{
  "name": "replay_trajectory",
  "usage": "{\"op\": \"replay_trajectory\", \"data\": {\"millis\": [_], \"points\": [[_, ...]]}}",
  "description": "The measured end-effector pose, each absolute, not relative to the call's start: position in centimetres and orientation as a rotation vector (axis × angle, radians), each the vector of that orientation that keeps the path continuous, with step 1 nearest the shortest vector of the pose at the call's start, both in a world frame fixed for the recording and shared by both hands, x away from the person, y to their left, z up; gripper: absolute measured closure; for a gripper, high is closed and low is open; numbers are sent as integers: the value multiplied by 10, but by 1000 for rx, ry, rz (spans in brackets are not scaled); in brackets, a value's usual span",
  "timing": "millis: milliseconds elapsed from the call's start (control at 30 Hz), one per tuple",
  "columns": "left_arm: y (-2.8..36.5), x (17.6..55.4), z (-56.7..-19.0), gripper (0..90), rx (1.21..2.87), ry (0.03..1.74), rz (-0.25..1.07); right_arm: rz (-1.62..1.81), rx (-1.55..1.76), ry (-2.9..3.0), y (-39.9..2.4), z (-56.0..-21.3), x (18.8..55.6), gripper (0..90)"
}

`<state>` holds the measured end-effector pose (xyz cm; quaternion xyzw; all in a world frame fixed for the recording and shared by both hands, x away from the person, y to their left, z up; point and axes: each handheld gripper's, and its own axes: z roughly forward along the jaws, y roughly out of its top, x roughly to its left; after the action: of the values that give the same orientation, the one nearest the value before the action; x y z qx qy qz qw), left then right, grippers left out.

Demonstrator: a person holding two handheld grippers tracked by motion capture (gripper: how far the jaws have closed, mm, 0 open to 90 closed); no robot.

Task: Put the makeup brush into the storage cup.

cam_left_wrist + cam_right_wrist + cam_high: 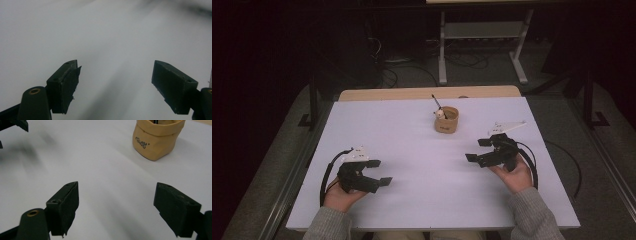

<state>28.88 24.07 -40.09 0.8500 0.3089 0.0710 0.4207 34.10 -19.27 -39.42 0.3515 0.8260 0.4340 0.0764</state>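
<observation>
Soft, light tan pouch [446,120] upright mid-table, best pinched at rim; left gripper [379,172] and right gripper [478,150] both spread, empty.

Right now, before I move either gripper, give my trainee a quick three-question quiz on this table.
1. True or false: the right gripper grips the tan pouch.
2. Which gripper is nearer the pouch?
A. left
B. right
3. Fill in: the left gripper has its jaws ____.

Key:
1. False; it is open and clear of the pouch, above the white table.
2. B
3. open
</observation>
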Motion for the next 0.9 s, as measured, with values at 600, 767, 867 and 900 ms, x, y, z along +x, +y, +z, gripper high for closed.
{"op": "replay_trajectory", "data": {"millis": [600, 767, 867, 900], "points": [[243, 289, -402, 191, 2145, 772, 190, 1327, 1092, 2448, -206, -407, 320, 191], [244, 288, -404, 187, 2153, 769, 196, 1322, 1097, 2452, -208, -410, 314, 190], [244, 288, -405, 185, 2151, 771, 194, 1334, 1100, 2455, -210, -412, 312, 186], [244, 288, -406, 184, 2152, 774, 191, 1342, 1098, 2451, -211, -412, 311, 187]]}}
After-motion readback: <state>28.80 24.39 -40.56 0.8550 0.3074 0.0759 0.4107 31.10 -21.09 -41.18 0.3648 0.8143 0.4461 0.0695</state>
